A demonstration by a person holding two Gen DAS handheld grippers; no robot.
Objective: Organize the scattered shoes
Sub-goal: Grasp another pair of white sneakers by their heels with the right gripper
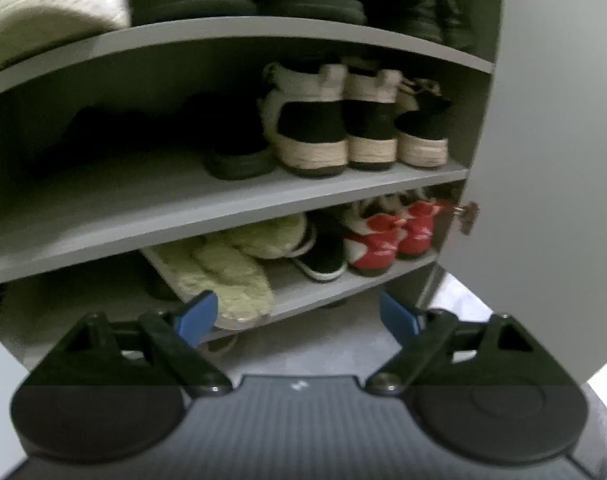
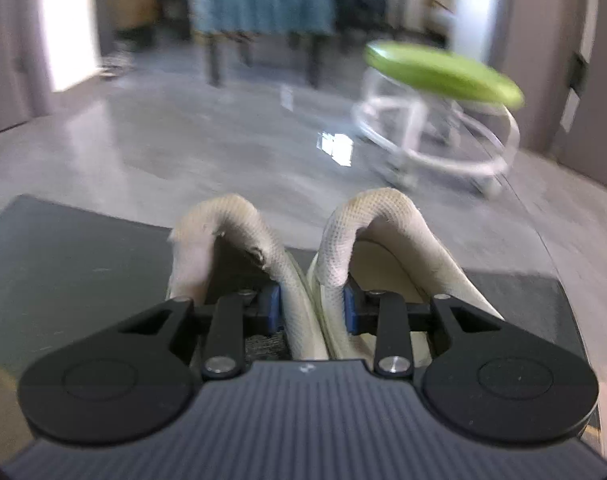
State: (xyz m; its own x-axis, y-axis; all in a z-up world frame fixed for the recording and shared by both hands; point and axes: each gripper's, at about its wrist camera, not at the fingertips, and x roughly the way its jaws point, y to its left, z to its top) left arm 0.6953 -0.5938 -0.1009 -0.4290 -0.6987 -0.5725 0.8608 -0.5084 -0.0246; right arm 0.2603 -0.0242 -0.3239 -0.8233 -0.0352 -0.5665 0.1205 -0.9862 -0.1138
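evidently the right gripper (image 2: 311,312) pinched the soft, light white shoes (image 2: 343,248) by their adjoining inner collars, between its fingers; the left gripper (image 1: 297,314) gaped empty before the shoe rack (image 1: 239,32).

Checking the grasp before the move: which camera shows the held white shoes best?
The right wrist view: the right gripper pinches the inner walls of both white shoes together. The left wrist view shows only the shoe rack, not these shoes.
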